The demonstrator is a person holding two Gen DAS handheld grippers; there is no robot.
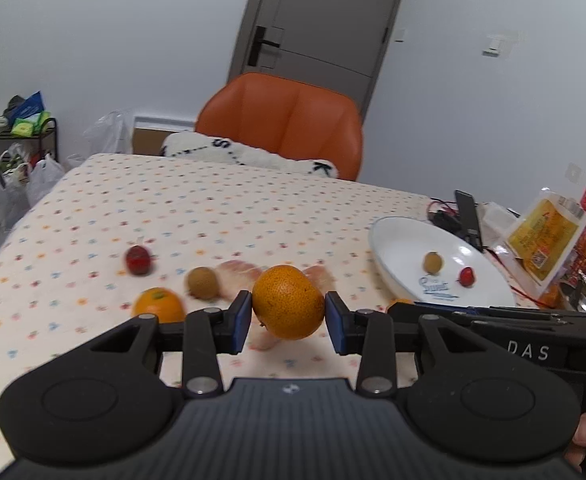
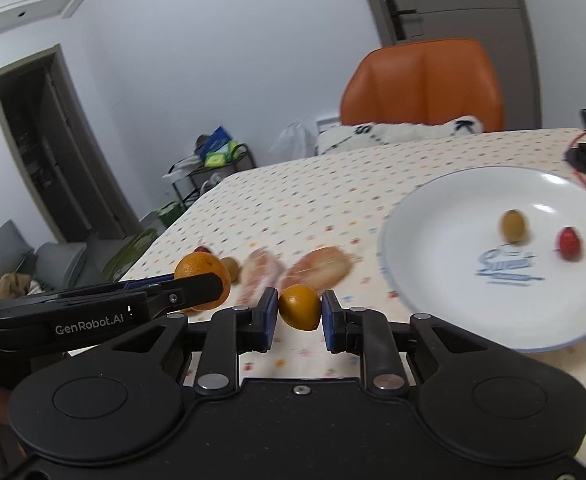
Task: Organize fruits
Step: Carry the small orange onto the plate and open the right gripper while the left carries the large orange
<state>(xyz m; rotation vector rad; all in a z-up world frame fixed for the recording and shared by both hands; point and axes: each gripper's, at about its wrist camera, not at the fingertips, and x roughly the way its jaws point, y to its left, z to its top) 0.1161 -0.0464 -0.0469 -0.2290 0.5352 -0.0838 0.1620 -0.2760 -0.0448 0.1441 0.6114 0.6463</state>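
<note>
My left gripper (image 1: pixel 288 320) is shut on a large orange (image 1: pixel 287 302), held just above the dotted tablecloth. My right gripper (image 2: pixel 299 316) is shut on a smaller orange (image 2: pixel 300 307), left of the white plate (image 2: pixel 425 240). A brown fruit (image 2: pixel 513 225) and a red fruit (image 2: pixel 570 242) lie in the plate. On the cloth lie another orange (image 1: pixel 157 304), a brown fruit (image 1: pixel 202 283), a red fruit (image 1: pixel 137 259) and two pink peeled citrus segments (image 2: pixel 261 276) (image 2: pixel 321 268). The two grippers are side by side, left one to the left.
An orange chair (image 1: pixel 281 124) with a white cushion (image 1: pixel 249 156) stands at the table's far side. Phone, cables and snack packets (image 1: pixel 545 240) crowd the table's right end beyond the plate. A rack with bags (image 1: pixel 17 152) stands on the floor at the left.
</note>
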